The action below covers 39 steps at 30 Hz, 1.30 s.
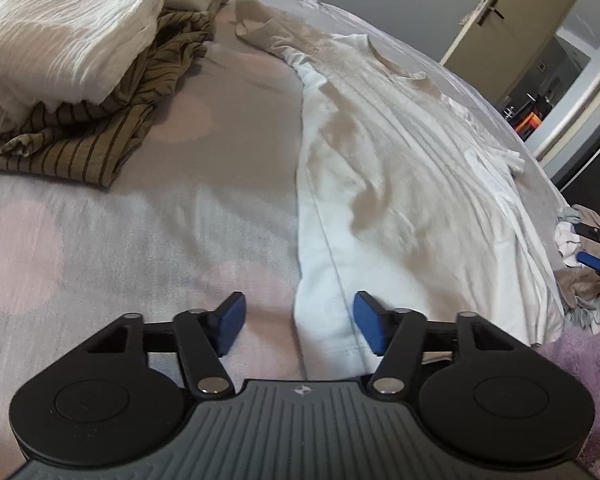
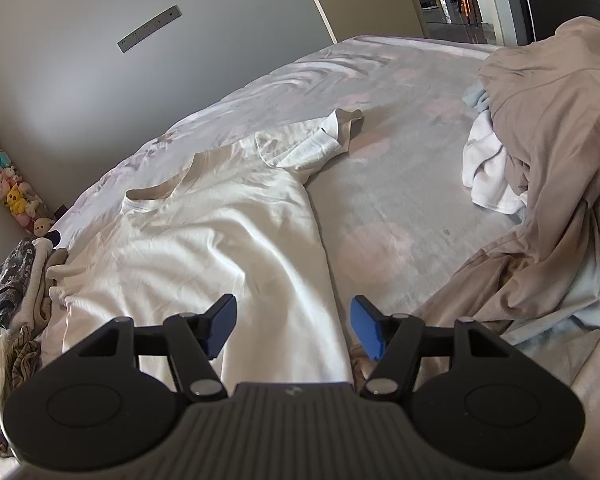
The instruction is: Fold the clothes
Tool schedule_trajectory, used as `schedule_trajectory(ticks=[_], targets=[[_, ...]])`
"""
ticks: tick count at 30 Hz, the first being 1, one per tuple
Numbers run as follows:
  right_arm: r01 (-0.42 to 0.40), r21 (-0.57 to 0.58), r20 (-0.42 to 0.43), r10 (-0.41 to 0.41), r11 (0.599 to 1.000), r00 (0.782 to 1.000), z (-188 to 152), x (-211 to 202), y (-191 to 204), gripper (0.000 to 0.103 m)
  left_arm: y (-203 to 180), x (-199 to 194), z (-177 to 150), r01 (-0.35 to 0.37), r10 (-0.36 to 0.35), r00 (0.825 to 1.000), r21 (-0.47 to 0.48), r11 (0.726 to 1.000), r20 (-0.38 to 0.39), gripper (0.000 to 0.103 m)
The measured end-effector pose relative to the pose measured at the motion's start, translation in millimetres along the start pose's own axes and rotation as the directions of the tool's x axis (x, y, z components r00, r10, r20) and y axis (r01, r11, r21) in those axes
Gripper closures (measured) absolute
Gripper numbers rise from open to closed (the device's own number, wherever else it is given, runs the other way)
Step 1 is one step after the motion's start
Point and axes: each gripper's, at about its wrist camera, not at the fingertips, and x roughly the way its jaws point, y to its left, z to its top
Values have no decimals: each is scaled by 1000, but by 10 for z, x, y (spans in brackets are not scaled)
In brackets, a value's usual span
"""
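A white T-shirt [image 1: 400, 168] lies spread flat on the bed, neck away from me; the right wrist view shows the same shirt [image 2: 220, 232] with one sleeve folded out to the right. My left gripper [image 1: 300, 324] is open, low over the shirt's bottom left corner, with the side hem between its blue pads. My right gripper [image 2: 294, 328] is open over the shirt's bottom right corner; the shirt's edge runs between its fingers. Neither holds cloth.
Folded clothes [image 1: 60, 80], white over olive striped, sit stacked at the left on the bed [image 1: 120, 232]. A heap of beige and white laundry [image 2: 540, 184] lies at the right. A purple fluffy blanket [image 1: 588, 380] is at the near right. A door [image 1: 520, 20] stands open beyond.
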Motion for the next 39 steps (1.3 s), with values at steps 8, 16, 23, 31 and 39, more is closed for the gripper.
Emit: schedule_trajectory(ticks=[8, 16, 23, 31, 39], targets=[[5, -8, -8, -5, 1000, 1000, -8, 12, 15, 37, -63, 17, -19, 35, -37, 998, -40, 999, -43, 70], [10, -12, -17, -10, 1000, 1000, -10, 36, 35, 37, 128, 104, -19, 138, -151, 987, -203, 969, -52, 92], [7, 0, -11, -7, 1000, 1000, -9, 28, 13, 37, 160, -186, 118, 166, -165, 986, -232, 958, 24, 99], [34, 0, -44, -34, 999, 998, 5, 28, 14, 37, 334, -278, 157, 94, -91, 996, -288, 953, 23, 103], [70, -51, -238, -80, 996, 968, 49, -64, -32, 37, 423, -311, 152, 97, -93, 995, -302, 948, 28, 103]])
